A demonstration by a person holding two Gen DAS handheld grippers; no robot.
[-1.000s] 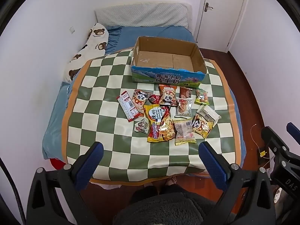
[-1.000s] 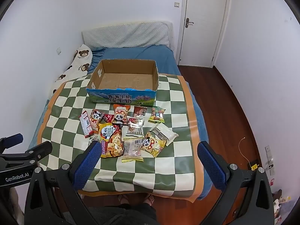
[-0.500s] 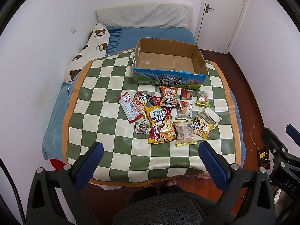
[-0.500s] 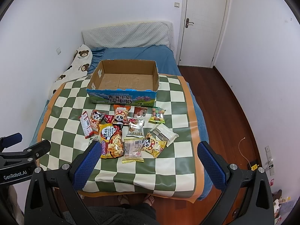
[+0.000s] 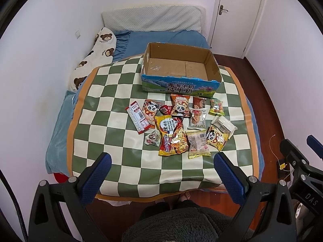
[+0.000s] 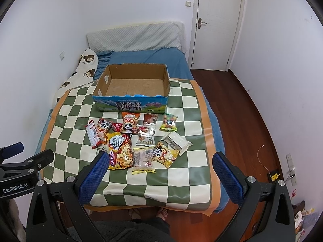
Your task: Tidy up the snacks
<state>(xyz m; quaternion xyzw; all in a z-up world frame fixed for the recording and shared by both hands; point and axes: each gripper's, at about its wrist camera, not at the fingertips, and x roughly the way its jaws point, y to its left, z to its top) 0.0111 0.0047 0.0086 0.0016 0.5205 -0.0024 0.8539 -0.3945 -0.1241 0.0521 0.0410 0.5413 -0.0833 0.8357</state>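
Note:
Several snack packets lie in a cluster on a green-and-cream checkered mat (image 5: 113, 104): a large yellow noodle bag (image 5: 172, 135), a red-and-white long pack (image 5: 137, 117), panda packets (image 5: 180, 105) and a white pack (image 5: 223, 125). An empty open cardboard box (image 5: 179, 68) stands behind them, also in the right wrist view (image 6: 133, 84). My left gripper (image 5: 161, 173) is open and empty, held near the mat's front edge. My right gripper (image 6: 159, 171) is open and empty, also in front of the snacks (image 6: 121, 151).
The mat covers a bed with blue bedding (image 5: 161, 38), a bear-print pillow (image 5: 94, 54) at the left and a grey headboard cushion (image 6: 137, 38). A white wall is at the left, a closed door (image 6: 216, 20) at the back right, wooden floor (image 6: 252, 121) at the right.
Both grippers have drifted slightly forward towards the bed; the box and snacks sit a little lower and larger in view. Nothing on the mat has moved.

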